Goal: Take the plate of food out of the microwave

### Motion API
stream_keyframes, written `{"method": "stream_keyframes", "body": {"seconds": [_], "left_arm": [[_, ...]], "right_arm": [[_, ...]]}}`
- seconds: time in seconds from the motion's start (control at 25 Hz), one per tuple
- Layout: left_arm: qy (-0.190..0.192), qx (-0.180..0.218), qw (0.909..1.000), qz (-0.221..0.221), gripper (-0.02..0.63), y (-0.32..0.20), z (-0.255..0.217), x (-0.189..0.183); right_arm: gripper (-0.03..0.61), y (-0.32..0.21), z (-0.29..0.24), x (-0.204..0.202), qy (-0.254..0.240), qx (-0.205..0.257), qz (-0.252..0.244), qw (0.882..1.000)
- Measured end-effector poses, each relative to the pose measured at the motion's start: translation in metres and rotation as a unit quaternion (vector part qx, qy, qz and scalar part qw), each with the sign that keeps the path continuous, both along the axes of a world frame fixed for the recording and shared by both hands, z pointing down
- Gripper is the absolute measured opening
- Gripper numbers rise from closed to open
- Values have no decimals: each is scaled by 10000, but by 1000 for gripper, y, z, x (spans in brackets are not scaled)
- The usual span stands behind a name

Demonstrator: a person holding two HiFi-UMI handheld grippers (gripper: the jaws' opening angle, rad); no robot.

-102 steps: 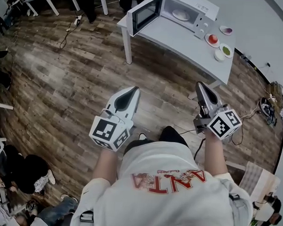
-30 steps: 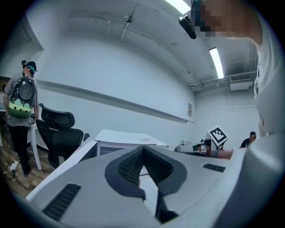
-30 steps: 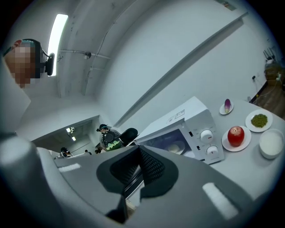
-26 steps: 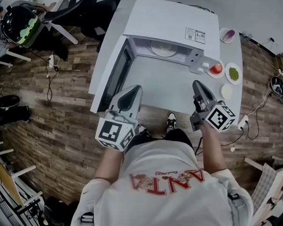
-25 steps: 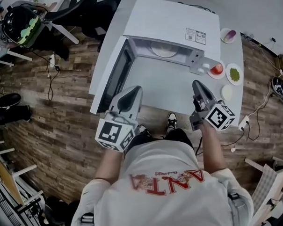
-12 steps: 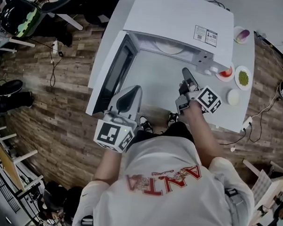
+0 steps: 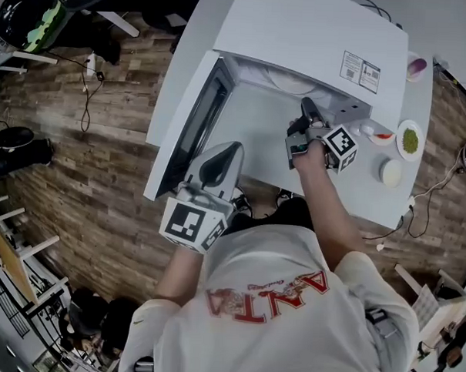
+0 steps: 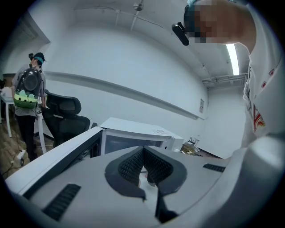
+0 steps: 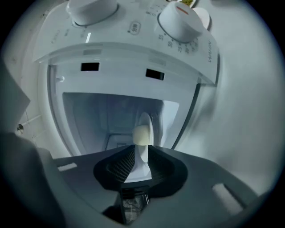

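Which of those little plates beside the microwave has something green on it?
The green-topped plate near the right edge of the table, just right of the red-topped plate. The far plate holds something purple; the near dish looks plain white.

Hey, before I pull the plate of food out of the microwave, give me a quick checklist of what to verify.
1. Microwave door swung wide open: ok.
2. Plate rim sits between the right hand-held gripper jaws: ok.
3. Jaws clamped firmly on that rim: cannot tell.
4. Pale food resting on the plate: ok.
5. Left hand-held gripper shut, empty and away from the opening: ok.
6. Bare table in front of the microwave for setting down: ok.
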State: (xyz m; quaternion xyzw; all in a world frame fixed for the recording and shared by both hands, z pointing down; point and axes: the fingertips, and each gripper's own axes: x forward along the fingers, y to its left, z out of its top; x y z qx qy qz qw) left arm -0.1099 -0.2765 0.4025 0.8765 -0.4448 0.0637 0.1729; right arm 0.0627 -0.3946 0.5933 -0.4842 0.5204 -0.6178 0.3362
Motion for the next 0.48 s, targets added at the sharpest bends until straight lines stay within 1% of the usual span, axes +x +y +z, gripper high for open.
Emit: {"method": "stream_keyframes", "body": {"seconds": [0.16, 0.32, 0.48], "left_arm": [[-47, -8, 10000, 63, 9, -4, 5, 1], [35, -100, 9998, 146, 9, -3, 9, 4], [75, -154, 9996, 206, 9, -5, 12, 4]], "right_arm": [[61, -14, 17, -6, -65, -178, 131, 9997], [60, -22, 29, -8, -49, -334, 210, 9992], [58, -27, 31, -9, -10, -376, 232, 9990]]}}
